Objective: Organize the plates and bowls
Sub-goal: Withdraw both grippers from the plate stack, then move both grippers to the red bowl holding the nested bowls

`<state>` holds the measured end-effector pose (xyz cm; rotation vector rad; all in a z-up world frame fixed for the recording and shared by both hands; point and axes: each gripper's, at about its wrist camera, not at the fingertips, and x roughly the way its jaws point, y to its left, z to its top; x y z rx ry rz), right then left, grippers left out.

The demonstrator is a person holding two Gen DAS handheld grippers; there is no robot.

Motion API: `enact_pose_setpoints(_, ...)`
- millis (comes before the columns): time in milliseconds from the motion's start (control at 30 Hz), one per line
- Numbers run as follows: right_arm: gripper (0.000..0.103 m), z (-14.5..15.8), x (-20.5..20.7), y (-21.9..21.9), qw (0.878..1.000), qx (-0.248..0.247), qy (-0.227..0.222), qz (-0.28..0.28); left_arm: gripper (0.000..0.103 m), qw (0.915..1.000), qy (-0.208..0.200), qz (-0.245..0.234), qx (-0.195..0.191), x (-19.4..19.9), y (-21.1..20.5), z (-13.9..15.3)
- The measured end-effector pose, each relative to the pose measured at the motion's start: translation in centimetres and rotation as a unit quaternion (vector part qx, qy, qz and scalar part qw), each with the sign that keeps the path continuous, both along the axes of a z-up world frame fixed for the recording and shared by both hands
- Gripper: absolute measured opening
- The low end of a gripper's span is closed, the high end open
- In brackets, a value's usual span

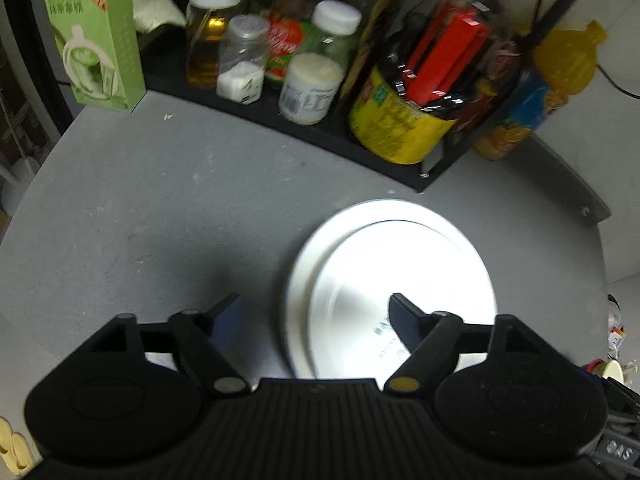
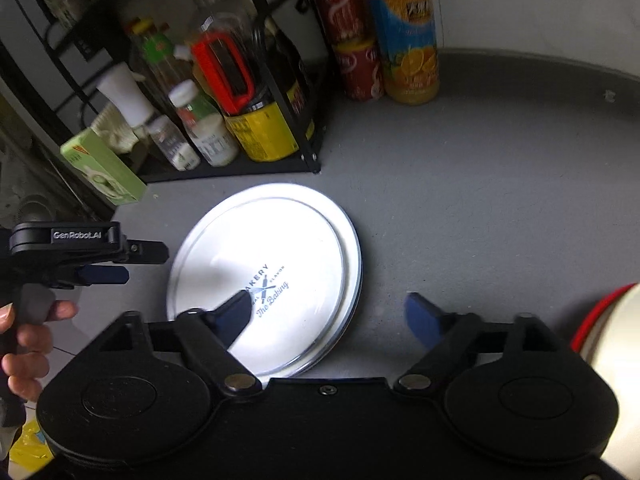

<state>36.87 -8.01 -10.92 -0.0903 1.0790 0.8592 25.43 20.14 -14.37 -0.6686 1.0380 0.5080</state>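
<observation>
Two white plates [image 1: 400, 272] lie stacked on the grey table, the upper one shifted a little off the lower; the right wrist view shows the top plate [image 2: 280, 248] with blue printed lettering. My left gripper [image 1: 314, 304] is open above the stack's near left part, its right finger over the plate. My right gripper [image 2: 328, 304] is open too, its left finger over the plate's near edge and its right finger over bare table. The left gripper [image 2: 120, 264] also appears at the left of the right wrist view, held by a hand. Nothing sits between either pair of fingers.
A black rack [image 1: 360, 148] with bottles, jars and a yellow can [image 1: 400, 128] stands behind the plates. A green box [image 1: 100, 40] is at the back left. An orange juice bottle [image 2: 408, 36] and red cans [image 2: 356, 68] stand by the wall. A red-rimmed white object [image 2: 608, 320] is at the right.
</observation>
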Motion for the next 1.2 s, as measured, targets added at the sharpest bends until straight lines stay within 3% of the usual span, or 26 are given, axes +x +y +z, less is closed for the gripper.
enact_pose_setpoints(133,0.103,1.5,-0.1,-1.8,1.000,0.014,-0.017,-0.018,0.088,0.9998,-0.009,-0.020,0.003,-0.1,-1.4,1.2)
enact_pose_setpoints(567,0.103,2.8,-0.5,-7.3,0.998,0.028,-0.023,-0.061,0.091,0.9953,-0.025,-0.093,0.011,0.1,-7.0,4.1)
enact_pose_setpoints(867,0.103,4.0,0.8,-13.9,0.993,0.034,-0.035,-0.107,0.091,0.9920,-0.041,-0.119,0.006,1.6,-10.6,6.1)
enact_pose_setpoints(1200,0.103,2.9,2.1,-20.2,0.986,0.018,-0.031,-0.161,0.091,0.9851,-0.054,-0.163,-0.002,3.9,-16.5,7.3)
